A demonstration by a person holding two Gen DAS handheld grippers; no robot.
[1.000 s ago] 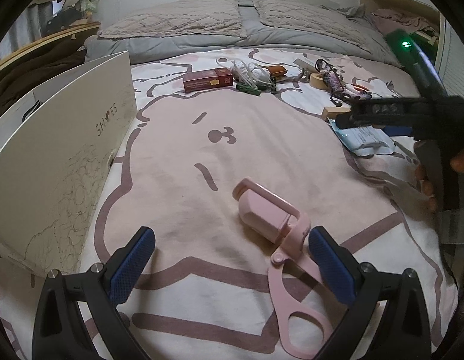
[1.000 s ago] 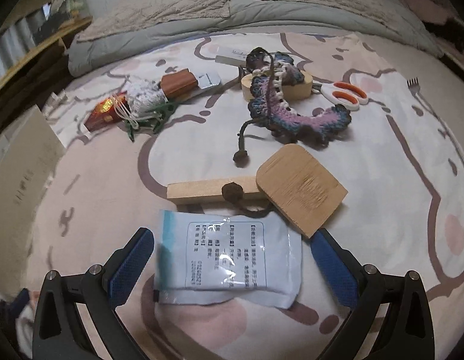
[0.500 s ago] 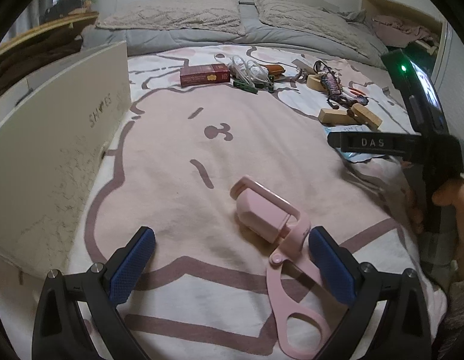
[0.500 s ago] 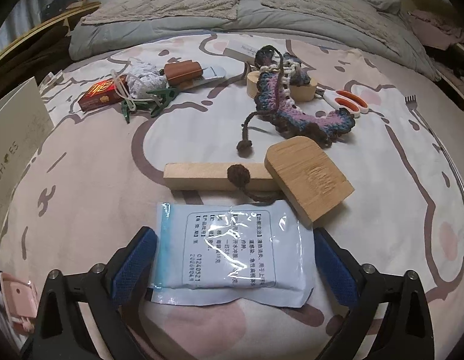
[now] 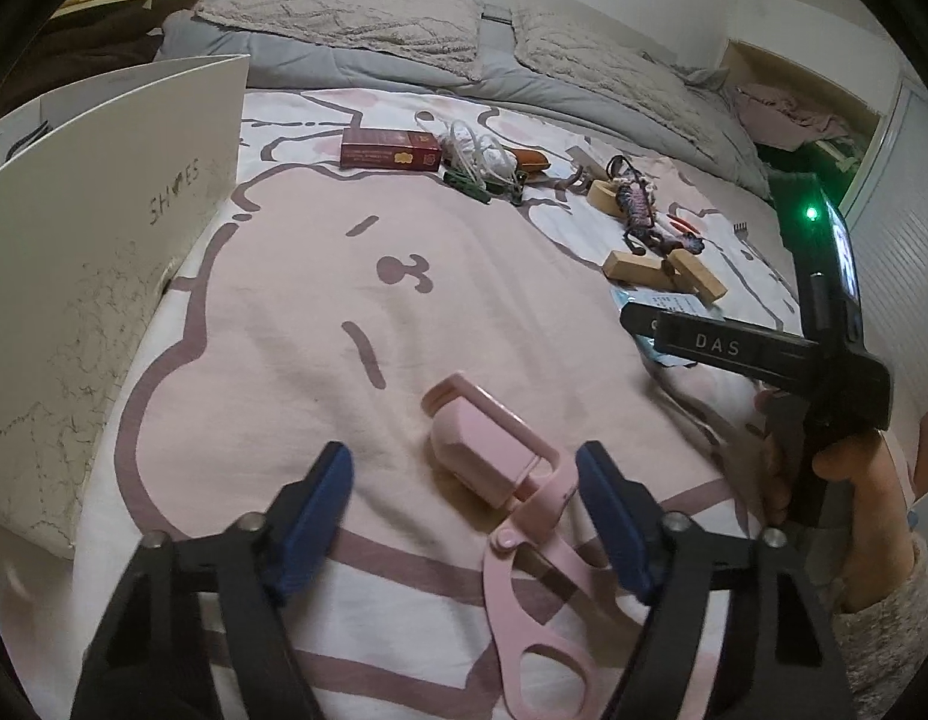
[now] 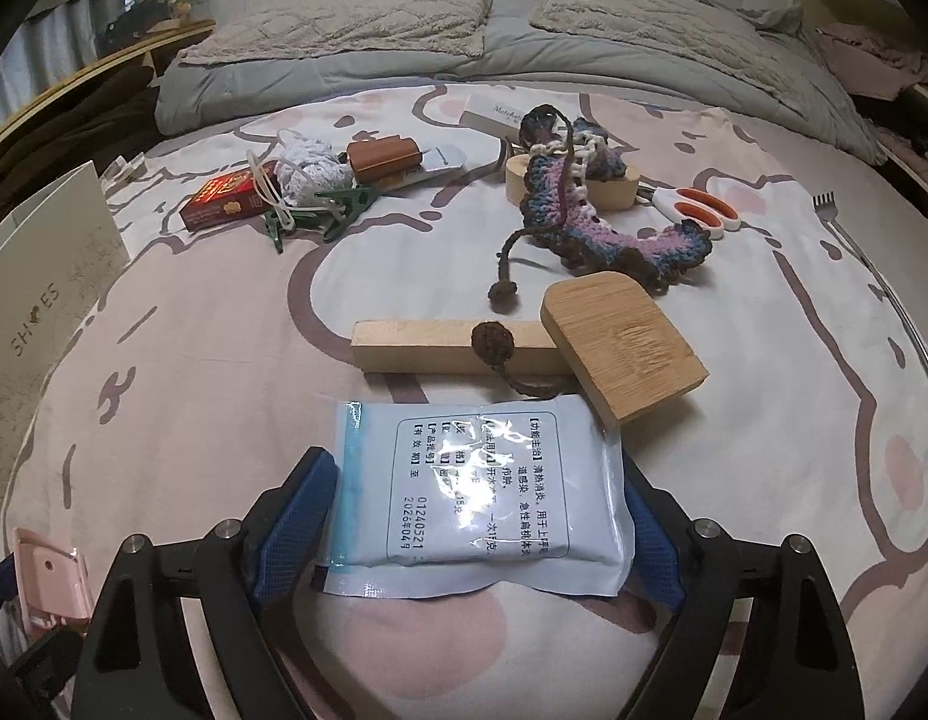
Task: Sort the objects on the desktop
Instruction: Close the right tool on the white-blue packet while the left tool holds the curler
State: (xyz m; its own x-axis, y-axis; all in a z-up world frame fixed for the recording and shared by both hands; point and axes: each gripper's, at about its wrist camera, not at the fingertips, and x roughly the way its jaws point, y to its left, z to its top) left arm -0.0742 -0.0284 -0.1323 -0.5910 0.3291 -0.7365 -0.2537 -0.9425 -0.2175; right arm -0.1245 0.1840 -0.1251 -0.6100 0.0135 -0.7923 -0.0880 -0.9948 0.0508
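Pink scissors (image 5: 524, 516) with a pink blade cover (image 5: 482, 450) lie on the pink-and-white bedspread. My left gripper (image 5: 464, 510) straddles them; its jaws are closing, and both blue pads still stand clear of the scissors. A blue-and-white printed packet (image 6: 482, 492) lies flat between the pads of my right gripper (image 6: 473, 531), whose jaws are also closing. Those pads just reach the packet's side edges, and the packet is not squeezed. In the left wrist view a hand (image 5: 854, 480) holds the right gripper's black body (image 5: 734, 348).
A white shoe box (image 5: 104, 240) stands along the left. Beyond the packet lie a wooden bar (image 6: 440, 348), a bamboo block (image 6: 626, 348), a crocheted strip (image 6: 620, 234), orange-handled scissors (image 6: 698, 210), green clips (image 6: 338, 204) and a red box (image 6: 224, 201). Pillows line the far end.
The left jaws have narrowed around the pink scissors, and the left view has rolled slightly. The right jaws have drawn in until the pads meet the packet's edges.
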